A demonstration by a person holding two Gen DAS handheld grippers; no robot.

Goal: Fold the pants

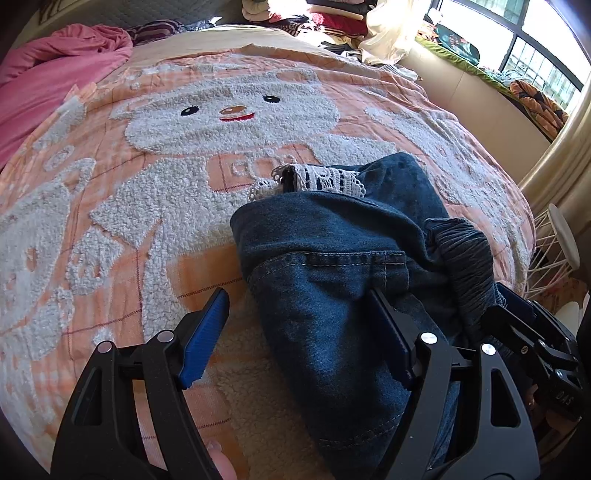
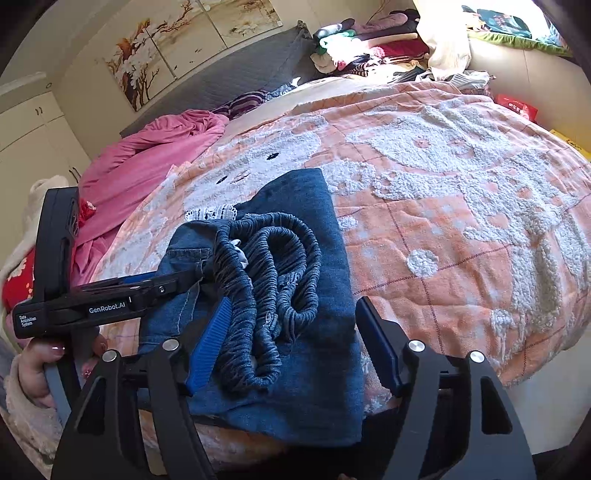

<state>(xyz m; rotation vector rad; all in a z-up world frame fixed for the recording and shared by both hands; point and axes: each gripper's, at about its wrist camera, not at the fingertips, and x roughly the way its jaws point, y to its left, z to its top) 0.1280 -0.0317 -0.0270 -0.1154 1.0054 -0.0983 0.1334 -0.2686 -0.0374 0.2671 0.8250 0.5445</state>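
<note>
Left wrist view: left claw [image 1: 299, 336] spread wide, blue pads [image 1: 202, 338] clear of the cloth, gripping nothing; right-hand finger resting just at the edge of the folded pants [image 1: 332, 266], left-hand finger over bare bedspread [image 1: 110, 206]. Right claw [image 1: 532, 332] partly visible at the right edge, beside the gathered waistband [image 1: 469, 254]. Beyond, white lace trim [image 1: 314, 181] peeking out at the far end of the denim bundle. Farther off, pink blanket [image 1: 55, 81] at the bed's far left, piled clothes [image 1: 332, 22] by the window [image 1: 535, 48].

Right wrist view: right claw [image 2: 291, 347] likewise wide, holding nothing, straddling the near end of the pants [image 2: 314, 229] with the elastic waistband [image 2: 273, 277] bunched on top between the fingers. Left claw [image 2: 173, 280] reaching in from the left, its tip over the denim's left edge, a hand [image 2: 40, 369] on its handle. Pants folded into a compact stack near the bed's front edge. Behind, headboard [image 2: 240, 74] and paintings [image 2: 184, 40].
</note>
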